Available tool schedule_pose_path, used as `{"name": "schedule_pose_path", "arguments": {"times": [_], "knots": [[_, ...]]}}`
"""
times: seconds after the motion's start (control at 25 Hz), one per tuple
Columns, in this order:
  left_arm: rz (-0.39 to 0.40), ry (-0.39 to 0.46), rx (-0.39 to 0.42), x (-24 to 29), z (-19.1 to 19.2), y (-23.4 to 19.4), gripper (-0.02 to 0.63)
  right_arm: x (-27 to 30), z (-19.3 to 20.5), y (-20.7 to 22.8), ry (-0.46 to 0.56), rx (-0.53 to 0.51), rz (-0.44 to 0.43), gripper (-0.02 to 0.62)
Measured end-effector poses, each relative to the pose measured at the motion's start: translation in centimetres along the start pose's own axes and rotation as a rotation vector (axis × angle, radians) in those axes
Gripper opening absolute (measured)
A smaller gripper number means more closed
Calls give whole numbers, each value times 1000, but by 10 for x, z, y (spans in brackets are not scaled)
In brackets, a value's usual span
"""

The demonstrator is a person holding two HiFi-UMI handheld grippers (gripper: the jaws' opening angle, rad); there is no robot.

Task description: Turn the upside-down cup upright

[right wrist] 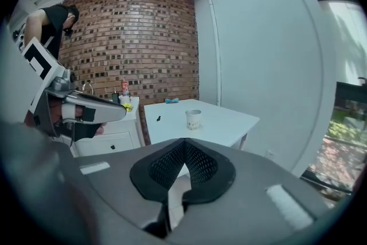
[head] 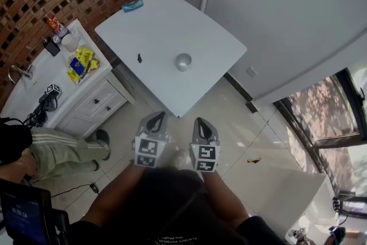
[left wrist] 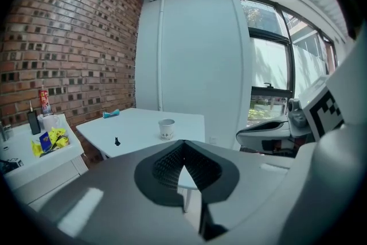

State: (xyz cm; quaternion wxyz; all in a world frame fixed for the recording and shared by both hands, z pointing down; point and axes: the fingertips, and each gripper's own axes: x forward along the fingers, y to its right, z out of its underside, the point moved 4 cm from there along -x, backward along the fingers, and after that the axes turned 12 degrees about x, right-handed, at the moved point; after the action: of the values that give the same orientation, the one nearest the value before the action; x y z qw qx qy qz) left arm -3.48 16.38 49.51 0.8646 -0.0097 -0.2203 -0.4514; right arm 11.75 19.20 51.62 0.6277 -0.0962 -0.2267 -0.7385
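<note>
A small white paper cup (head: 183,61) stands near the middle of the white square table (head: 149,37); in the left gripper view the cup (left wrist: 167,129) and in the right gripper view the cup (right wrist: 193,119) both show its wider end on top. My left gripper (head: 156,117) and right gripper (head: 205,124) hang side by side over the floor, short of the table's near corner and well apart from the cup. The left gripper (left wrist: 183,149) has its jaws together with nothing between them. The right gripper (right wrist: 184,147) is likewise shut and empty.
A teal object (head: 132,6) lies at the table's far corner and a small black piece (head: 139,58) left of the cup. A white cabinet (head: 86,100) with yellow packets (head: 80,63) stands at left by the brick wall. A person (head: 57,152) sits on the floor at left.
</note>
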Motion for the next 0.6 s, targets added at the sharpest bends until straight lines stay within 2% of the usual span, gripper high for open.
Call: {"name": "schedule_pose_path", "arguments": {"times": [0.24,0.6], "knots": [[8,6,-19,-1,3,-11,-3,0,-2,-1,5,-4,36,11],[3,4,-39,2,6,-20,-4,1,5,-7,2,-22,35,11]]}}
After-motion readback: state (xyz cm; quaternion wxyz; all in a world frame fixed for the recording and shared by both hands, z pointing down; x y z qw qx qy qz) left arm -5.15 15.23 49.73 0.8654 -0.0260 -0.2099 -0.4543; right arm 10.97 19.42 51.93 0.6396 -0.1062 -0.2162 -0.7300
